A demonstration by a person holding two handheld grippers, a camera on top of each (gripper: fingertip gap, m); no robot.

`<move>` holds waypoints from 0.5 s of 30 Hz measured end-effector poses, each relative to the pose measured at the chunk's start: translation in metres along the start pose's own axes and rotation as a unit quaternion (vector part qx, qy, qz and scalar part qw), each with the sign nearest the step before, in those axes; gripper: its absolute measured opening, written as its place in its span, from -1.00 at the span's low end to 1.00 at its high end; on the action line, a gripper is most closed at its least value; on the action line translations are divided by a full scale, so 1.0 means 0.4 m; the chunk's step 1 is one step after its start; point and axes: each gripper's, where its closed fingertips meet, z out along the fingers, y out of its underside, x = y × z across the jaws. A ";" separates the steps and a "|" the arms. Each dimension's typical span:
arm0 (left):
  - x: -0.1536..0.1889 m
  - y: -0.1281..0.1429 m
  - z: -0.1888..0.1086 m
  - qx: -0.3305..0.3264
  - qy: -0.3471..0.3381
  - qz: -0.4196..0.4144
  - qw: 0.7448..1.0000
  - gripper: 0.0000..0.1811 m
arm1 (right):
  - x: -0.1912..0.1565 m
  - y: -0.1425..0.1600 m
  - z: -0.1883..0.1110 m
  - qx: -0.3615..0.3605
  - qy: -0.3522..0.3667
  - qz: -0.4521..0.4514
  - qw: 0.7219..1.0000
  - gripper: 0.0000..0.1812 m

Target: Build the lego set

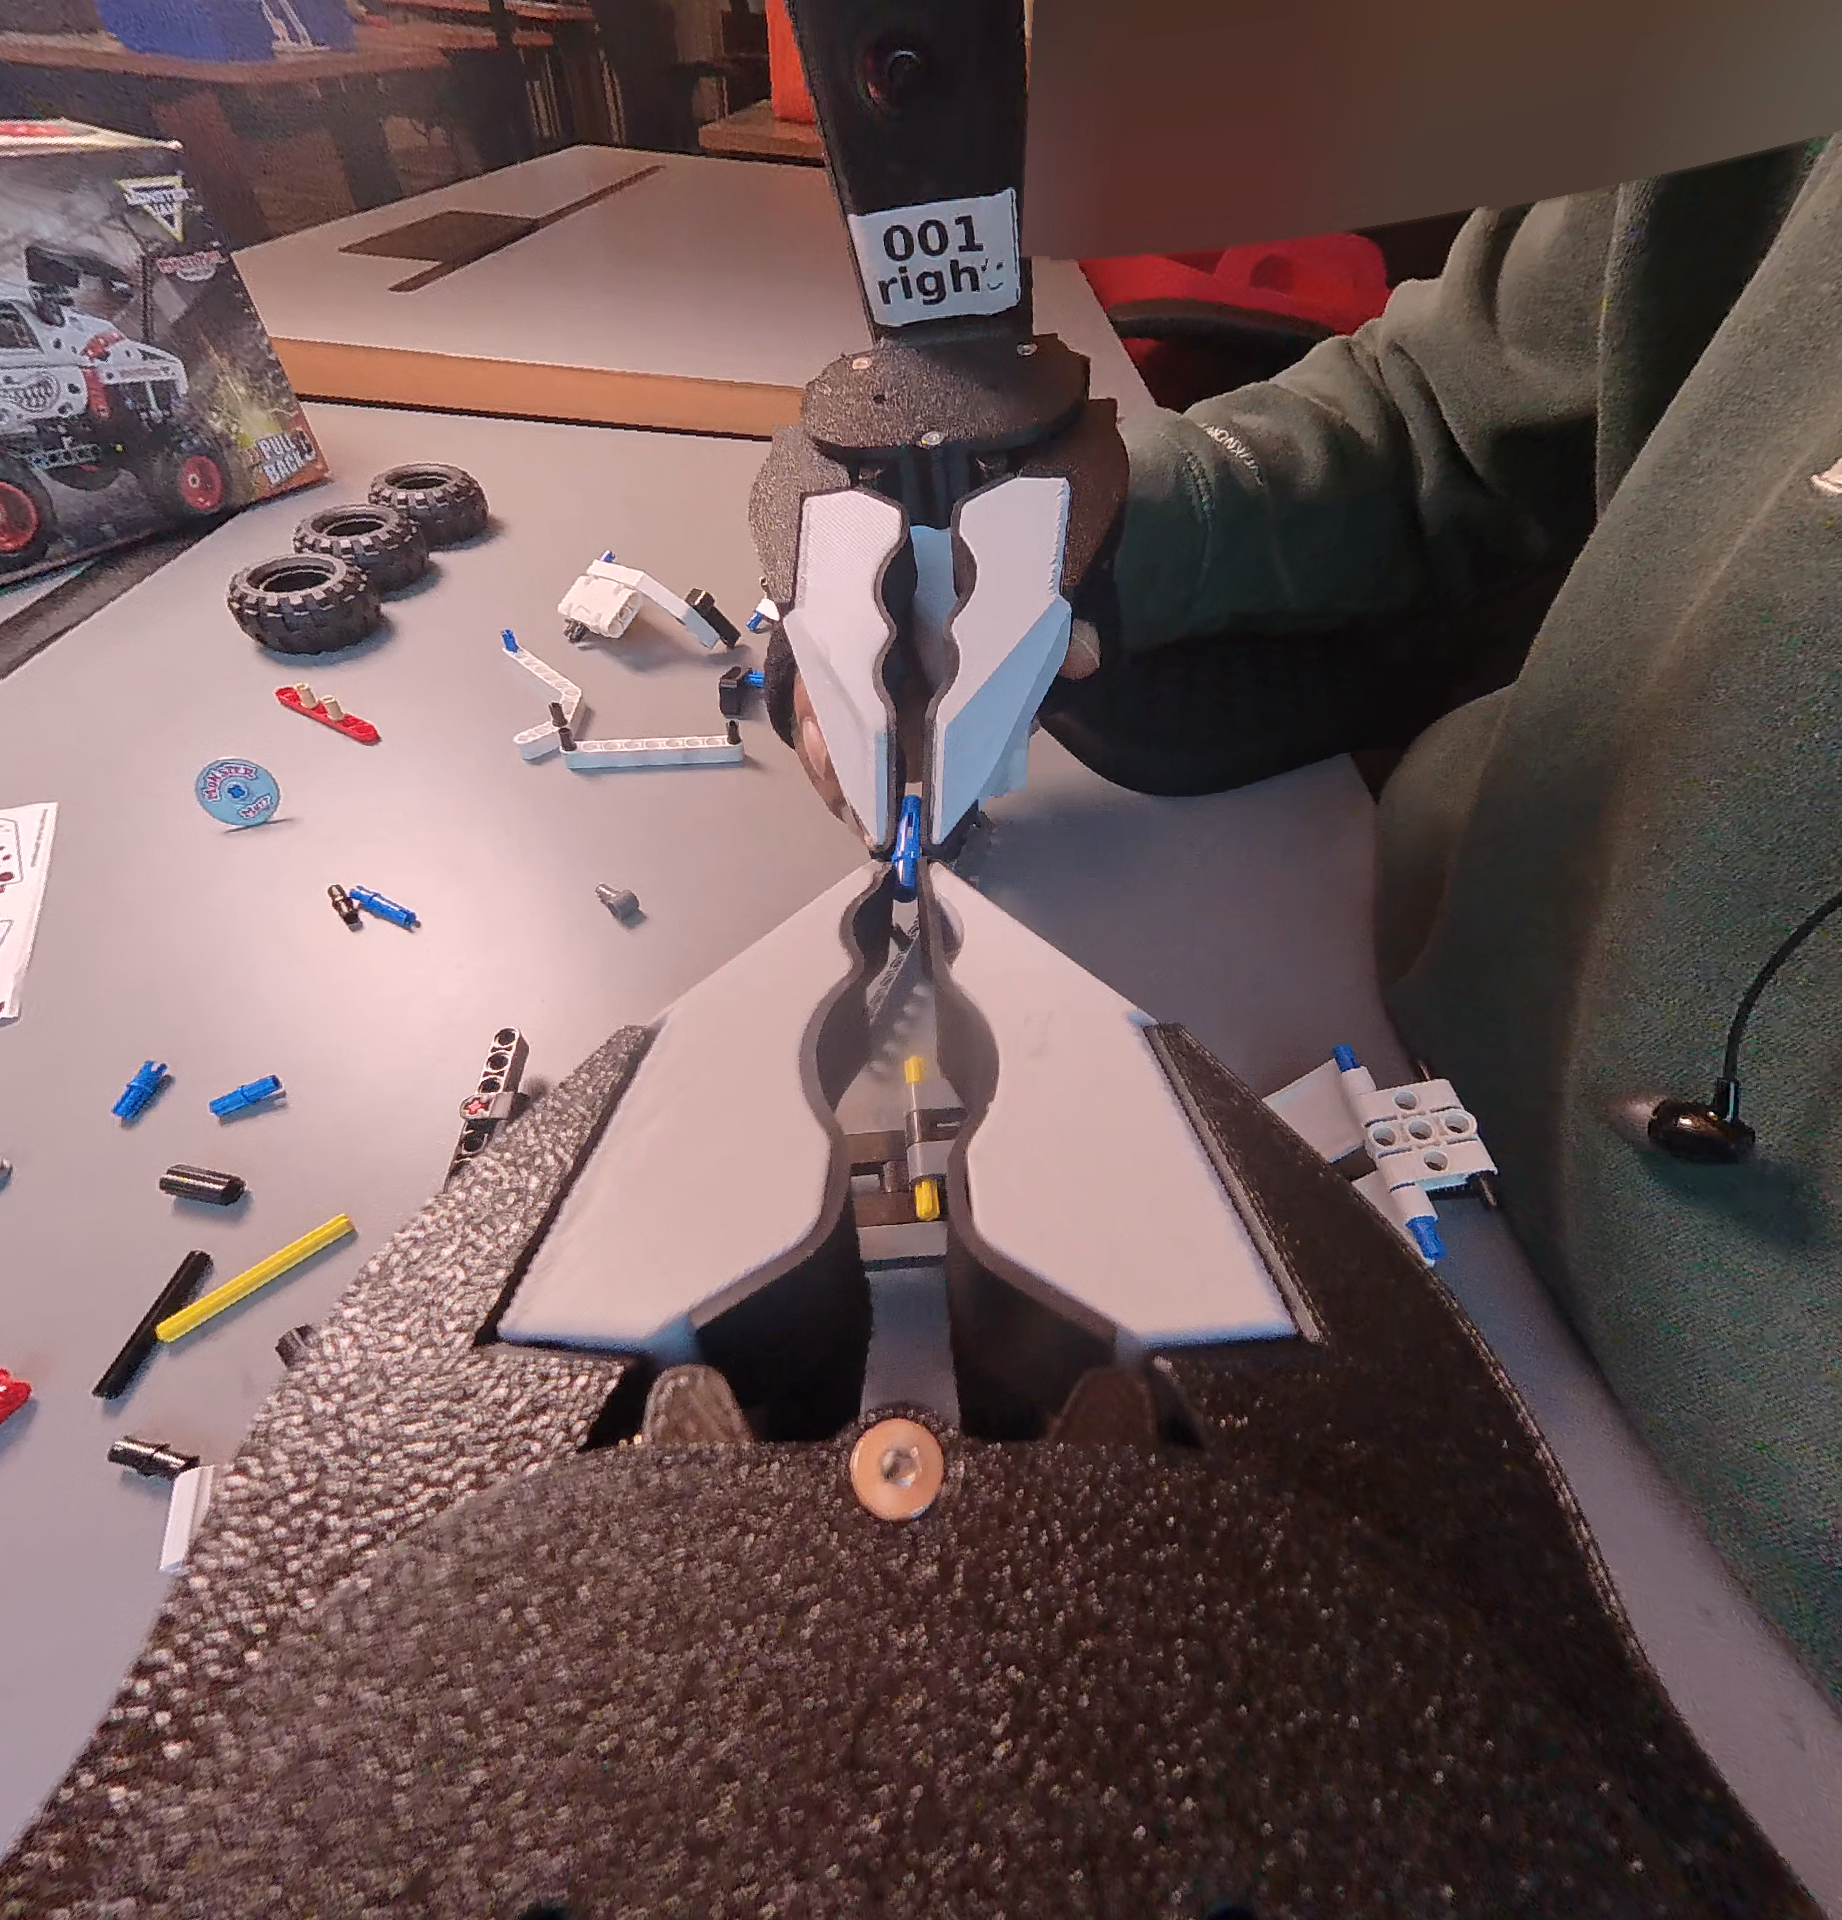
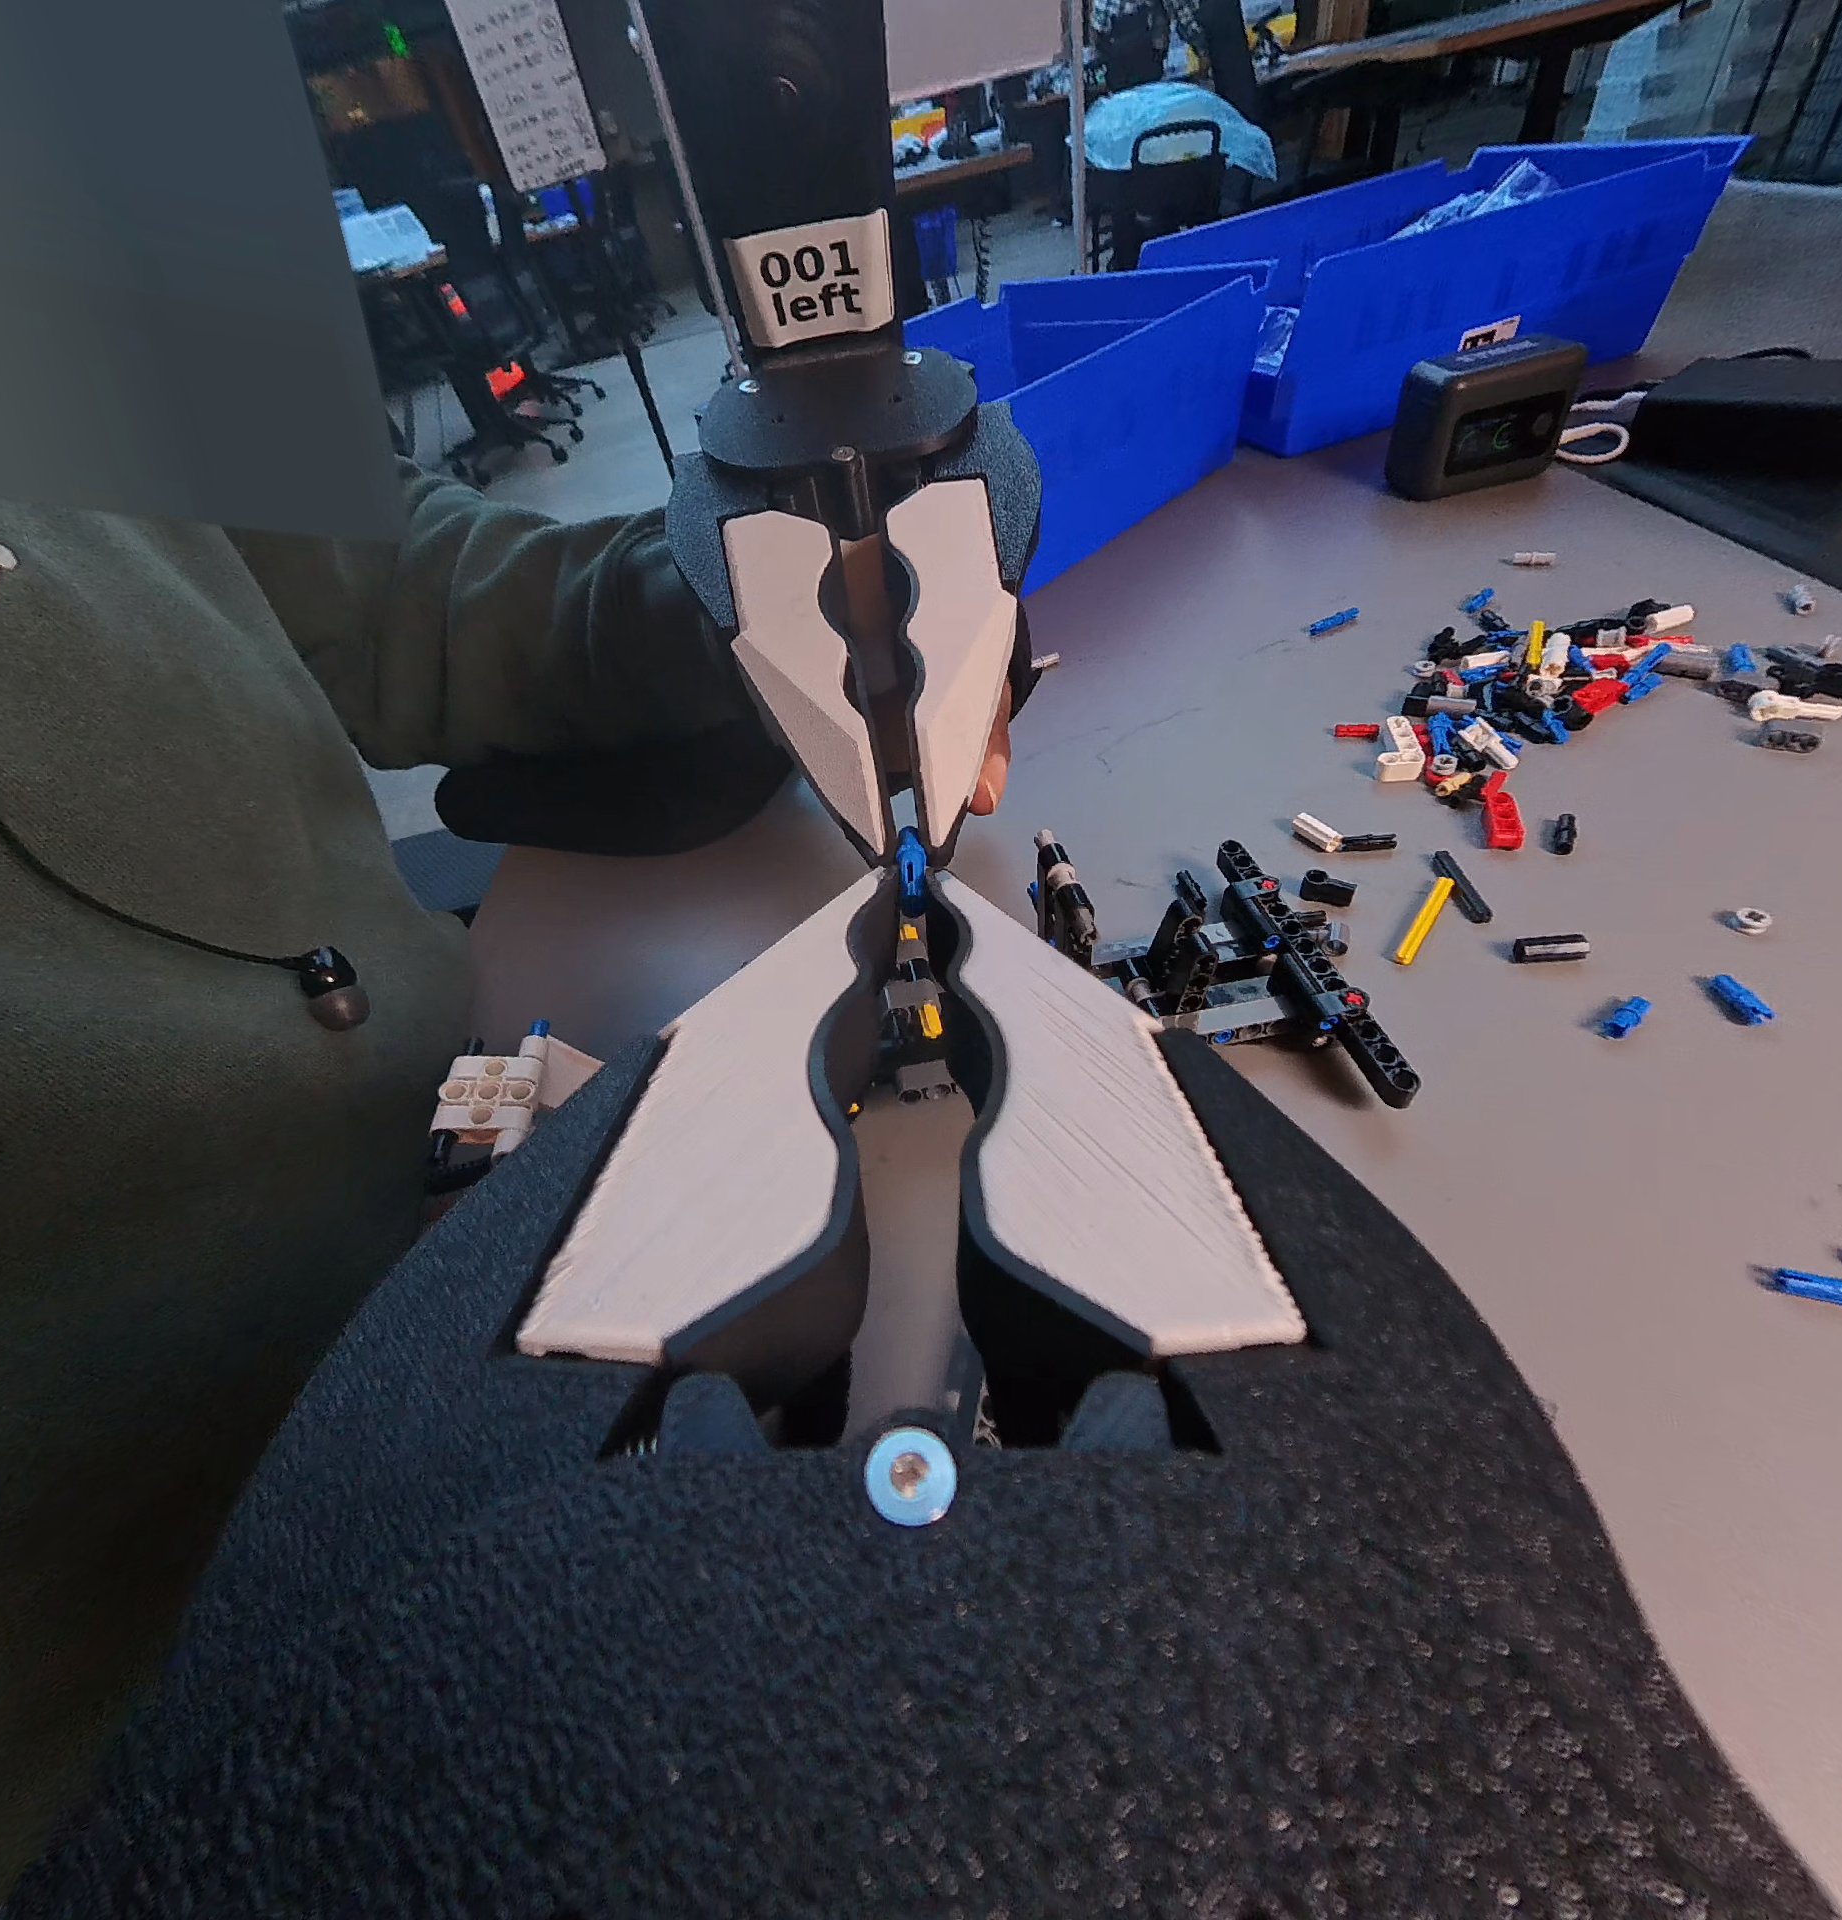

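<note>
Blue, and small, the pin [image 1: 906,847] hangs above the grey table [image 1: 397,997] at the exact spot where the two grippers meet tip to tip. The left gripper [image 1: 901,883] has its fingers pinched together on the near end of the pin; the right gripper [image 2: 909,888] pinches the same pin from the opposite side, so both are clamped on one piece. In the right wrist view the pin [image 2: 909,862] stands nearly upright between the four tips.

Directly below, seen through the gap of the left fingers, lies a grey-and-black assembly with a yellow axle [image 1: 919,1138]; it is the black frame assembly [image 2: 1281,987] in the right wrist view, resting just beside the grippers. A white block with blue pins [image 1: 1410,1143] sits at the table's near edge, close to the person's green sweatshirt [image 1: 1623,831].

Farther out on the left gripper's side, open table lies between scattered bits: a yellow rod [image 1: 257,1278], loose blue pins [image 1: 244,1096], a white beam frame [image 1: 626,732], three black tyres [image 1: 356,561] and the set's box [image 1: 96,353] at the far edge. On the right gripper's side, a heap of mixed parts [image 2: 1582,696] lies well apart, with blue bins [image 2: 1364,312] along the back edge.
</note>
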 end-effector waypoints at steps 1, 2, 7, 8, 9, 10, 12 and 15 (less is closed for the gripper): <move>-0.003 0.002 0.001 -0.004 -0.005 0.003 1.000 -0.95 | 0.002 0.004 0.000 -0.003 0.001 -0.001 1.000 -0.96; -0.011 0.005 -0.002 -0.008 -0.017 0.007 1.000 -0.93 | 0.008 0.009 0.000 -0.008 0.003 0.001 1.000 -0.96; -0.084 0.021 -0.071 -0.023 -0.068 -0.036 0.997 -0.44 | 0.063 0.059 -0.022 -0.039 0.033 0.016 0.999 -0.96; -0.084 0.047 -0.073 -0.047 -0.063 -0.042 0.996 -0.43 | 0.067 0.067 -0.022 -0.043 0.034 0.018 0.998 -0.96; -0.081 0.072 -0.068 -0.069 -0.057 -0.048 0.995 -0.44 | 0.071 0.073 -0.019 -0.047 0.034 0.020 0.998 -0.96; -0.080 0.097 -0.061 -0.088 -0.054 -0.051 0.993 -0.46 | 0.074 0.078 -0.016 -0.051 0.036 0.017 0.998 -0.96; -0.071 0.133 -0.040 -0.114 -0.042 -0.052 0.991 -0.58 | 0.080 0.091 -0.007 -0.067 0.041 0.012 0.997 -0.96; -0.072 0.153 -0.015 -0.123 -0.037 -0.061 0.990 -0.68 | 0.088 0.095 0.007 -0.078 0.047 0.004 0.996 -0.96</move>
